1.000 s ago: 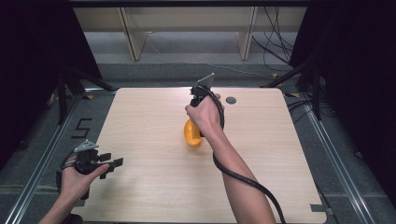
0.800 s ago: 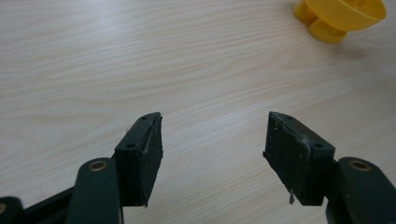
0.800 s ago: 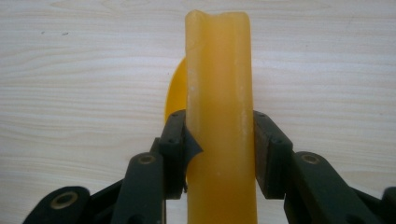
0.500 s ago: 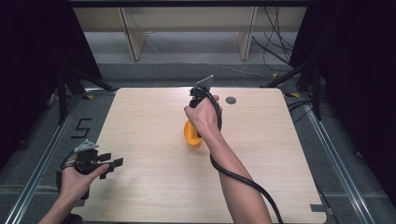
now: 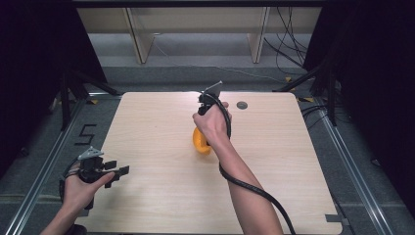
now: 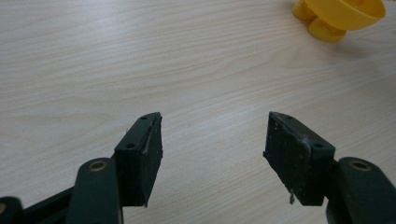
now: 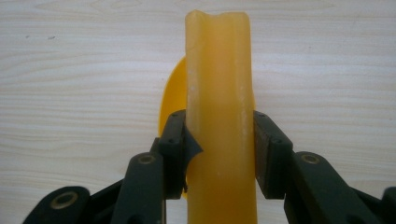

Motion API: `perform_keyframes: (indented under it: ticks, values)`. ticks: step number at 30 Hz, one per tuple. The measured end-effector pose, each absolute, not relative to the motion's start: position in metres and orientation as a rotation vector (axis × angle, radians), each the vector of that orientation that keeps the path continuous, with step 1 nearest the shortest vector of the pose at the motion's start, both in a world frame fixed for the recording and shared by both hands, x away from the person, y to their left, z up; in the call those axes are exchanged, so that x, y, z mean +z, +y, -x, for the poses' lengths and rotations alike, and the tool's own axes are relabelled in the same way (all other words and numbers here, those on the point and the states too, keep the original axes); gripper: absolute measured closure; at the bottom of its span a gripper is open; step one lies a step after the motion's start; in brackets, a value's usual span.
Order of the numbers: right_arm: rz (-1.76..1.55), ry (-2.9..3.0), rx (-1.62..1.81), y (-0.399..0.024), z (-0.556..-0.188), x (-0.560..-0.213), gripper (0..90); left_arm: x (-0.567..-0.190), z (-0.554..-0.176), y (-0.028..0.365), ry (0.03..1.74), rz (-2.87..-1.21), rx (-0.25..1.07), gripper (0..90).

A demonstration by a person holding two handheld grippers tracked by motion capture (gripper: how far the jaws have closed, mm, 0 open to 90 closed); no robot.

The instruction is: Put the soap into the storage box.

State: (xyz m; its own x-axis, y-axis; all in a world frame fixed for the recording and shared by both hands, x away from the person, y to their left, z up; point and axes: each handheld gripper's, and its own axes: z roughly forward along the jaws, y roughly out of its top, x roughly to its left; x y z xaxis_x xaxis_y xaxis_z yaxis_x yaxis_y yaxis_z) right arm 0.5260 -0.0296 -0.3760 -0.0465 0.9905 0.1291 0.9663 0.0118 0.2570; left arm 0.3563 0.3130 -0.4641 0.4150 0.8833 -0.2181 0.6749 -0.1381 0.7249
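Note:
A yellow plastic object (image 5: 199, 141) sits near the middle of the wooden table (image 5: 293, 161). It has a rounded bowl part (image 6: 341, 16) and a long upright bar (image 7: 219, 70). My right gripper (image 5: 210, 99) points down over it from above and is shut on the bar, with one jaw on each side in the right gripper view (image 7: 219, 140). The yellow rounded part (image 7: 169, 100) shows behind the bar against the table. My left gripper (image 5: 117, 168) hovers over the table's near left corner, open and holding nothing (image 6: 212, 154), its jaws aimed toward the yellow object.
A small dark round spot (image 5: 242, 105) lies on the table near its far edge. Pale shelf legs (image 5: 137, 39) stand beyond the table. A black cable (image 5: 254, 188) trails along the right forearm. A mark shaped like a 5 (image 5: 85, 133) is on the floor at the left.

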Motion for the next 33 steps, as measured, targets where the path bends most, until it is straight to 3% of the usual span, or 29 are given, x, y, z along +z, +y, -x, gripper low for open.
perform_keyframes:
  ticks: [33]
  values:
    - [-2.115, 2.153, 0.430, -0.023, -0.529, -0.394, 62.0, -0.464, -0.356, 0.312, 1.323, -1.888, 0.339, 36.1]
